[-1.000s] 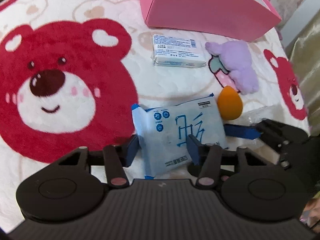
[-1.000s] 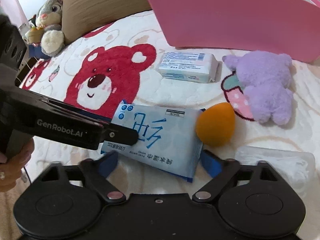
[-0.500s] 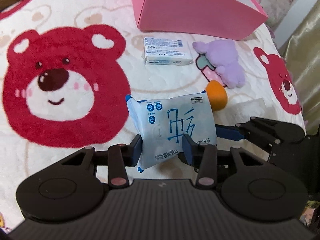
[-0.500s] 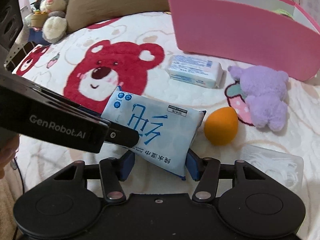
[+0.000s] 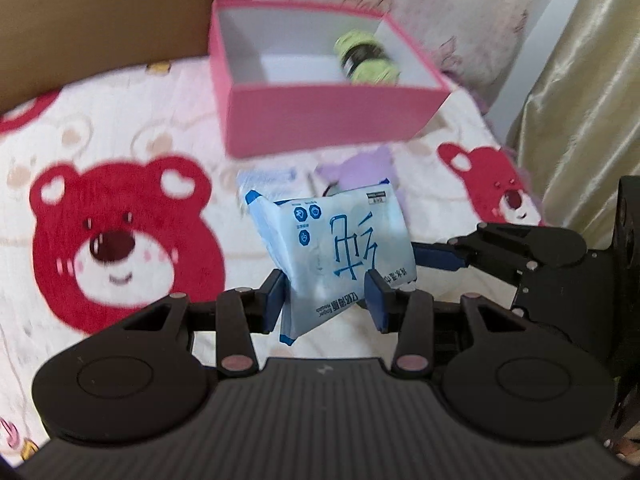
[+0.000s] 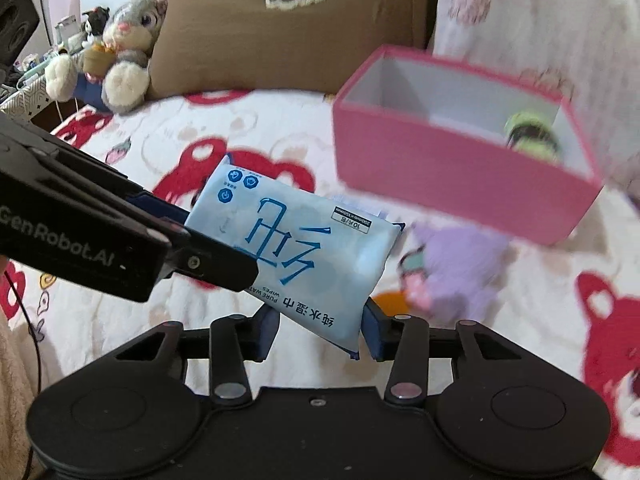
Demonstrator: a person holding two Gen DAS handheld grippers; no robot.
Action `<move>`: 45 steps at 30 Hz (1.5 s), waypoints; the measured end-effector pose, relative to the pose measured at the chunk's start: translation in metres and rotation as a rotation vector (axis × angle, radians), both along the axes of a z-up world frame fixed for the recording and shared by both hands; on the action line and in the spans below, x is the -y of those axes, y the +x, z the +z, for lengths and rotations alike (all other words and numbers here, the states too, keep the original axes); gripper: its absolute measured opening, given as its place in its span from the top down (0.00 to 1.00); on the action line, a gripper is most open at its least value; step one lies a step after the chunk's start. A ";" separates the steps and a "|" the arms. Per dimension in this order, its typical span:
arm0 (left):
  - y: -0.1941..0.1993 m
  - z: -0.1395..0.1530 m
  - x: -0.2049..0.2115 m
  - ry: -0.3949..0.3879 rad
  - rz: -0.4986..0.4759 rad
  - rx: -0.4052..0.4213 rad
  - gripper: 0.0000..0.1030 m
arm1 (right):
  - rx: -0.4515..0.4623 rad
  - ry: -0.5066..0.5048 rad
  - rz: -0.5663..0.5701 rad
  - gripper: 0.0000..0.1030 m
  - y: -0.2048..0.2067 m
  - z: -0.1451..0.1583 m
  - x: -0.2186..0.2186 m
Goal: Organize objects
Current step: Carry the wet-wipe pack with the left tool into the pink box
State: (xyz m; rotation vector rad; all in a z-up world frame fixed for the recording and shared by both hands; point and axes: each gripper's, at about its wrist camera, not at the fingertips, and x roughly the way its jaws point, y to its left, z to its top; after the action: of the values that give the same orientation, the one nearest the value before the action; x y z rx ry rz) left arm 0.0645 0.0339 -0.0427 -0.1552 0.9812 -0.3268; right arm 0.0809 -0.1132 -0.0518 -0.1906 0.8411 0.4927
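Bedspread (image 5: 132, 152) with red bears; both jaws clamped on wipes pack (image 5: 340, 248), right closing; pink box (image 5: 320, 120) behind.

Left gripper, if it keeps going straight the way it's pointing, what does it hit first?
Carrying the wipes pack, the left gripper would probably first meet the purple plush toy on the bedspread, short of the pink box; depth is unclear.

Motion blur smears the pink box (image 5: 320, 128) and the green-and-dark item (image 5: 366, 60) inside, unidentifiable. Wipes pack (image 5: 340, 248) hides most of purple plush (image 6: 460, 268) and white packet (image 5: 266, 178); orange sponge (image 6: 390, 300) barely shows.
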 end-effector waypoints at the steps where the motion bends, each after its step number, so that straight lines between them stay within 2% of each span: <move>1: 0.002 0.008 0.003 0.007 -0.006 0.016 0.60 | 0.020 -0.005 -0.001 0.53 0.001 0.008 0.002; 6: 0.018 0.041 0.015 0.029 -0.017 0.082 0.60 | 0.114 -0.035 -0.009 0.54 0.013 0.036 0.009; 13: 0.060 0.076 0.022 -0.004 -0.018 0.125 0.60 | 0.203 -0.086 -0.004 0.54 0.050 0.073 0.019; 19: 0.114 0.081 0.026 -0.047 0.017 0.120 0.60 | 0.241 -0.167 0.019 0.54 0.101 0.087 0.024; 27: 0.199 0.063 0.034 -0.052 0.063 0.026 0.60 | 0.142 -0.142 0.002 0.54 0.184 0.071 0.038; 33: 0.259 0.026 0.033 -0.065 0.110 -0.058 0.60 | 0.073 -0.141 0.015 0.54 0.236 0.040 0.044; 45: 0.313 -0.024 0.029 -0.108 0.187 -0.161 0.60 | -0.066 -0.166 0.009 0.54 0.298 -0.004 0.041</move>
State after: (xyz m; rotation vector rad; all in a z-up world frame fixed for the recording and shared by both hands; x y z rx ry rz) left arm 0.3776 0.0052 -0.0662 -0.3742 1.0999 -0.1979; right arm 0.3786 -0.1542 -0.0555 -0.3324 0.9472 0.4391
